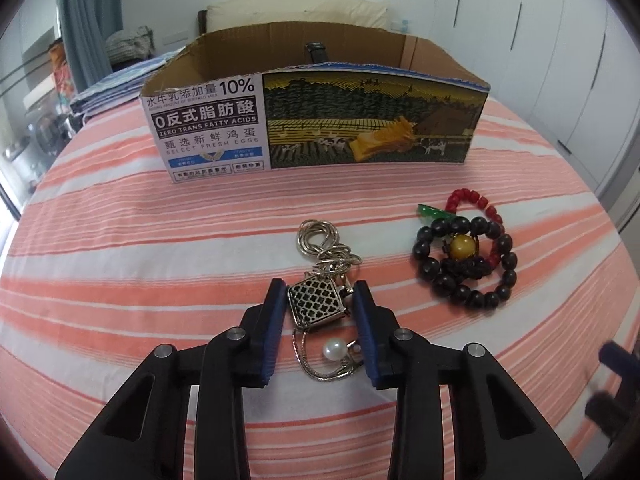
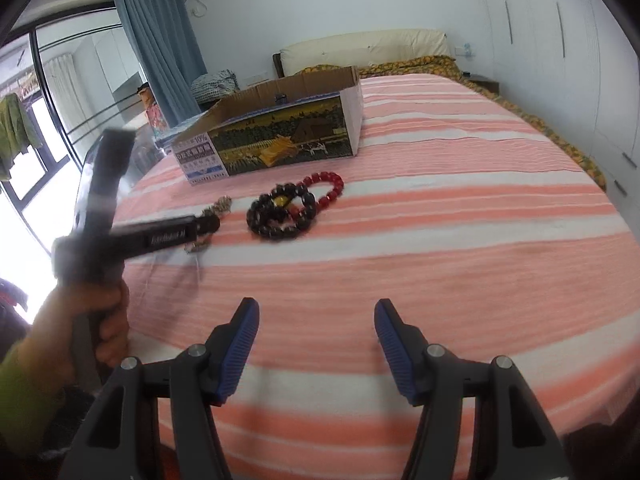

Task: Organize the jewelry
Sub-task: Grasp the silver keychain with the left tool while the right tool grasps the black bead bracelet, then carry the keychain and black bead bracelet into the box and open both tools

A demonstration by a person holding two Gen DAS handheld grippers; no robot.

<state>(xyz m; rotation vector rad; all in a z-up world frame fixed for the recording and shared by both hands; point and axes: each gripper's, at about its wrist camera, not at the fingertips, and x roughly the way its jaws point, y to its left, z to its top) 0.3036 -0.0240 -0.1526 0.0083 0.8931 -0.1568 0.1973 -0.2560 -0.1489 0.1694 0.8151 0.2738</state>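
Between the left tongs (image 1: 320,300), nearly closed, sits the silver pendant (image 1: 316,300); next, clamp, lift toward twelve-o'clock box (image 1: 320,120). Right tongs (image 2: 316,344) gape empty.

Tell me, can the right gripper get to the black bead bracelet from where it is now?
Probably yes. The right gripper is open and empty, and only bare striped bedsheet lies between it and the black bead bracelet. The left gripper sits off to the side at the silver necklace, not across that path.
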